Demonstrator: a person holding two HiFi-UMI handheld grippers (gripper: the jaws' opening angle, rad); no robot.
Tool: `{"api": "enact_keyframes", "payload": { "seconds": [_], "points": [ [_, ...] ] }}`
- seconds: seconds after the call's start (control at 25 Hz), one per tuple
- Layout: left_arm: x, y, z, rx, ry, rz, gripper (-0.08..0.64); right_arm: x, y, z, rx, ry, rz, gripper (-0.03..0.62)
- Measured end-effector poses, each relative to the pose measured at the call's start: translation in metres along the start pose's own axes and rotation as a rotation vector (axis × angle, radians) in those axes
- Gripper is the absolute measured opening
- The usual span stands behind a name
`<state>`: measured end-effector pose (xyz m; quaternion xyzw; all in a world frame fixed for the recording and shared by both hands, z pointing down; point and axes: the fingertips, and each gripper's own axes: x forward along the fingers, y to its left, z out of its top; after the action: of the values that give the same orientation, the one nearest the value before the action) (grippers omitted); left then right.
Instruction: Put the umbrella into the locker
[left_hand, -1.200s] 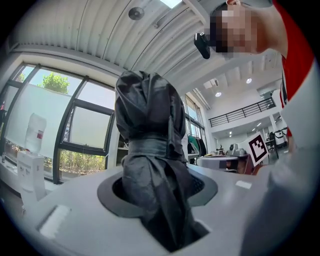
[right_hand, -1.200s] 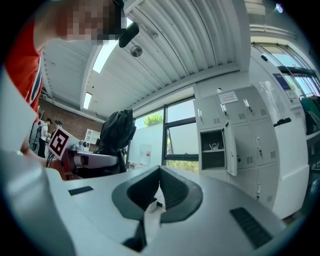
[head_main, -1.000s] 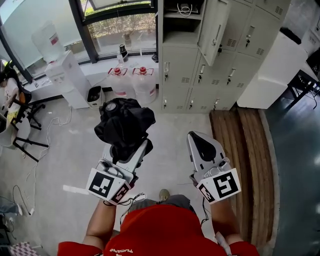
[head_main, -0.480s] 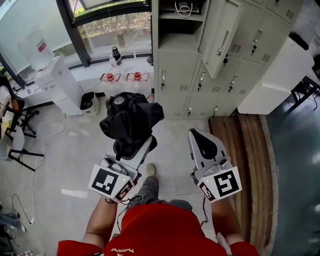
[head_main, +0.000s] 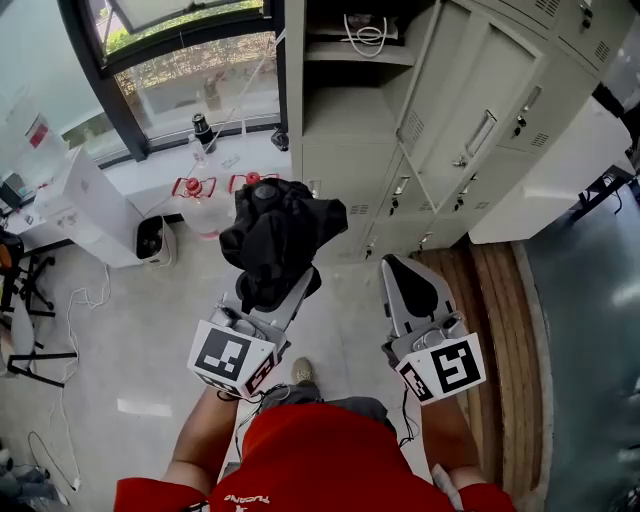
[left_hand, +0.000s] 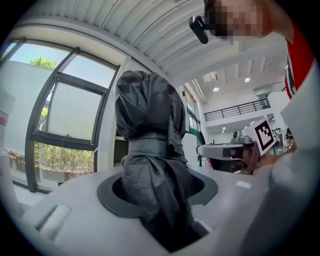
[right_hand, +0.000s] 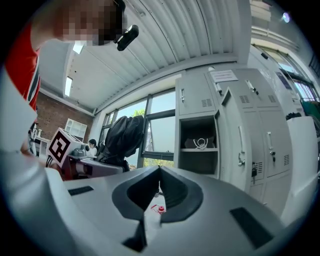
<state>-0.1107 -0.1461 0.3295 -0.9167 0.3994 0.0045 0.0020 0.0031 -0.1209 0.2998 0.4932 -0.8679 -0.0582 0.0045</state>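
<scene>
A folded black umbrella stands upright in my left gripper, whose jaws are shut on its lower part. In the left gripper view the umbrella fills the gap between the jaws, with its strap wrapped round the middle. My right gripper is level beside it, shut and holding nothing; its tips meet in the right gripper view. Ahead stands the grey locker bank with one compartment open, its door swung to the right. In the right gripper view the open compartment holds a white coiled cable on its shelf.
Water bottles with red caps stand by the window at the left, next to a white dispenser and a small bin. A wooden bench and a white cabinet are at the right. An office chair is at the far left.
Both grippers have travelled forward toward the lockers as the person walks. The open compartment is now closer and more directly ahead. The umbrella stays in the left gripper.
</scene>
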Motion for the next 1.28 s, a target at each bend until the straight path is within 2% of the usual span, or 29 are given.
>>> {"api": "enact_keyframes", "payload": {
  "seconds": [0.28, 0.48, 0.72, 0.88, 0.96, 1.12, 1.28],
  "points": [
    [0.082, 0.05, -0.016, -0.014, 0.071, -0.067, 0.202, 0.062, -0.044, -0.014, 0.01, 0.029, -0.05, 0.003],
    [0.132, 0.069, -0.027, -0.007, 0.135, -0.072, 0.202, 0.09, -0.078, -0.019, 0.004, 0.025, -0.062, 0.003],
    [0.197, 0.082, -0.036, 0.03, 0.211, -0.027, 0.202, 0.115, -0.116, -0.023, -0.048, 0.015, -0.041, 0.003],
    [0.237, 0.088, -0.045, 0.068, 0.291, 0.019, 0.202, 0.122, -0.145, -0.022, -0.066, 0.017, -0.105, 0.003],
    [0.255, 0.094, -0.05, 0.092, 0.336, 0.055, 0.202, 0.123, -0.157, -0.025, -0.05, 0.017, -0.117, 0.003],
    [0.286, 0.105, -0.058, 0.122, 0.416, 0.125, 0.202, 0.123, -0.168, -0.031, -0.032, 0.018, -0.075, 0.003],
    [0.309, 0.113, -0.071, 0.165, 0.515, 0.158, 0.202, 0.122, -0.175, -0.033, -0.021, 0.017, -0.075, 0.003]
  ]
}}
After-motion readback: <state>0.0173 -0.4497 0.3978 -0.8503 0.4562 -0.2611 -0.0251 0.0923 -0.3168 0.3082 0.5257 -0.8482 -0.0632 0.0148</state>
